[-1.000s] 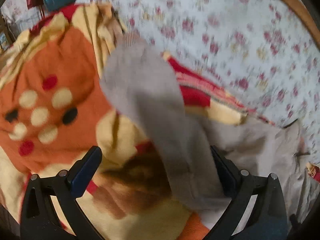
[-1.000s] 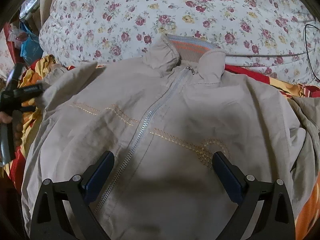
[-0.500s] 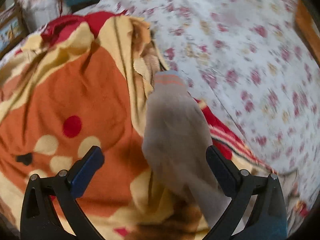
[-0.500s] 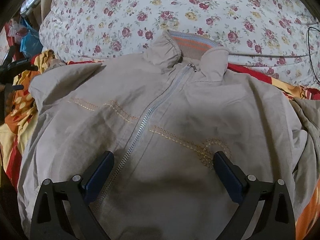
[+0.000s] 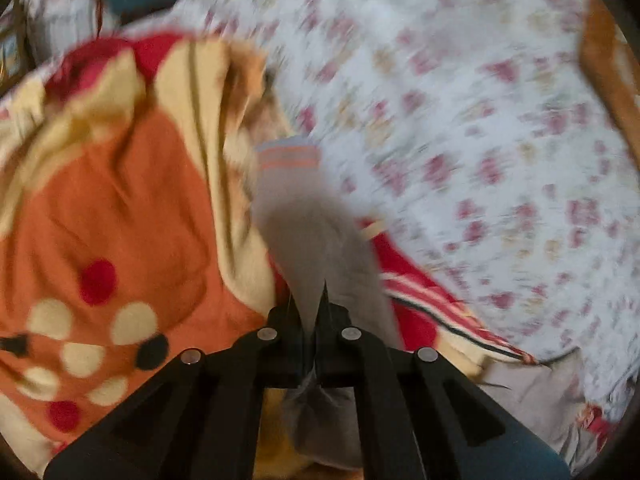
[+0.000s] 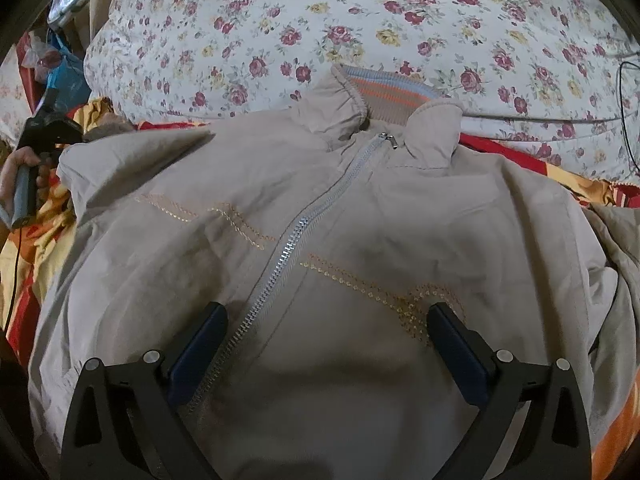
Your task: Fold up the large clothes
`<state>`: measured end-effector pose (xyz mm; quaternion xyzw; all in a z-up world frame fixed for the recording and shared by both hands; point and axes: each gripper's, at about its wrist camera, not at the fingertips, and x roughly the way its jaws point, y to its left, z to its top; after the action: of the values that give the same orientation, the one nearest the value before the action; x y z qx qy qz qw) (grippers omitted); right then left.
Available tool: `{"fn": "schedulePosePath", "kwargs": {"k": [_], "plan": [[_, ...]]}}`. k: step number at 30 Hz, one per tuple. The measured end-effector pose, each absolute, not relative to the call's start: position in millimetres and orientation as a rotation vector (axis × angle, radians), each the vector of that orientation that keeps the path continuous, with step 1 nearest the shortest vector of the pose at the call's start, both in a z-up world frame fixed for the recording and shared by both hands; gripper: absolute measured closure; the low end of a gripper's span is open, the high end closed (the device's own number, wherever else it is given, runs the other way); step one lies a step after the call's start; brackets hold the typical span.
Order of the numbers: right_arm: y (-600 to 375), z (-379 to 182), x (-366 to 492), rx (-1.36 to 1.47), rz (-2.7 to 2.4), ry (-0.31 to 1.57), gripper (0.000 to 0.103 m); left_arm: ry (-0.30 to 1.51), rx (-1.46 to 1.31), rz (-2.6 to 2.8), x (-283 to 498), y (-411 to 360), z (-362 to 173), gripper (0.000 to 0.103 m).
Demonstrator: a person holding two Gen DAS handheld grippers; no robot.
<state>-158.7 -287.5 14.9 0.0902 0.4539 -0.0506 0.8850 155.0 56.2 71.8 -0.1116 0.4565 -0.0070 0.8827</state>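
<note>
Here, at the far left of the right wrist view, your hand (image 6: 24, 168) grips the handle of the left tongs (image 6: 86, 132), off the jacket's left edge and over the orange and yellow blanket (image 6: 44, 216). The left wrist view is blurred, but it shows those left tongs (image 5: 316, 312) brought together and clamped on the jacket sleeve (image 5: 312, 236). The grey fabric is pinched between the two black fingers, and its striped cuff (image 5: 288, 154) points away from you along the seam where the blanket (image 5: 112, 200) meets the floral bedding (image 5: 460, 128).

Moving right, the beige jacket (image 6: 328, 240) lies face up and spread across the bed, its front taking up most of the right wrist view. The silver zipper (image 6: 288, 248) is closed and runs on a slant from the lower left up to the collar (image 6: 392, 96), which has orange and blue stripes and rests against the floral bedding (image 6: 360, 20). Lines of pale embroidery cross the chest on both sides of the zipper.

Your right tongs (image 6: 326, 344) hang over the jacket's lower front with the blue pads wide apart and nothing between them; the zipper passes just beside the left pad. At the far right, the jacket's other sleeve (image 6: 616, 248) lies bunched at the edge of the frame.
</note>
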Motion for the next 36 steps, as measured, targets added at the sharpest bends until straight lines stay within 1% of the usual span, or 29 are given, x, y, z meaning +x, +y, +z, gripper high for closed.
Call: {"fn": "schedulePosePath", "kwargs": {"k": [3,4,7,10,12,16,19,21,27,28,30,31,32,34,36], "plan": [[-296.6,24.1,-162.6,0.253,-0.111,0.922,0.005,0.860,-0.220,-0.112,129.5,42.6,119.3,0.102],[-300.4,28.0,-163.8,0.272,-0.118,0.908,0.005,0.817,-0.202,-0.159,116.6,31.5,141.3,0.102],[-315.3,40.9,-170.6,0.322,-0.158,0.859,0.005,0.743,-0.175,-0.289,93.4,-1.9,185.2,0.102],[-330.5,52.5,-178.9,0.360,-0.198,0.819,0.005,0.698,-0.136,-0.428,60.8,-47.3,217.1,0.102],[-341.7,58.8,-183.5,0.374,-0.239,0.801,0.005,0.689,-0.116,-0.512,42.9,-77.8,227.6,0.102],[-362.1,67.6,-193.5,0.402,-0.302,0.766,0.004,0.714,-0.046,-0.678,0.5,-154.7,219.7,0.102],[-379.8,71.7,-201.8,0.435,-0.343,0.746,0.004,0.773,-0.030,-0.750,-23.4,-201.9,190.3,0.102],[-392.4,71.6,-208.8,0.461,-0.376,0.735,0.004,0.845,-0.039,-0.778,-33.9,-232.1,160.1,0.102],[-426.4,66.9,-225.4,0.572,-0.453,0.727,0.004,0.967,0.048,-0.820,-70.9,-289.2,93.2,0.102],[-429.9,66.6,-227.9,0.589,-0.461,0.723,0.004,0.984,0.057,-0.834,-76.0,-290.7,86.5,0.099],[-435.7,68.5,-231.4,0.594,-0.483,0.711,0.004,1.023,0.071,-0.860,-81.8,-290.8,78.0,0.081],[-437.0,70.0,-232.6,0.580,-0.499,0.704,0.003,1.040,0.078,-0.861,-83.4,-288.0,78.0,0.056],[-437.9,71.2,-233.0,0.568,-0.509,0.697,0.003,1.050,0.069,-0.863,-84.8,-279.6,82.2,0.039],[-439.2,72.5,-233.5,0.570,-0.502,0.687,0.003,1.032,0.026,-0.879,-86.6,-256.0,93.3,0.039],[-439.9,71.1,-232.5,0.604,-0.468,0.685,0.003,1.011,0.031,-0.874,-86.4,-235.6,102.2,0.033]]}}
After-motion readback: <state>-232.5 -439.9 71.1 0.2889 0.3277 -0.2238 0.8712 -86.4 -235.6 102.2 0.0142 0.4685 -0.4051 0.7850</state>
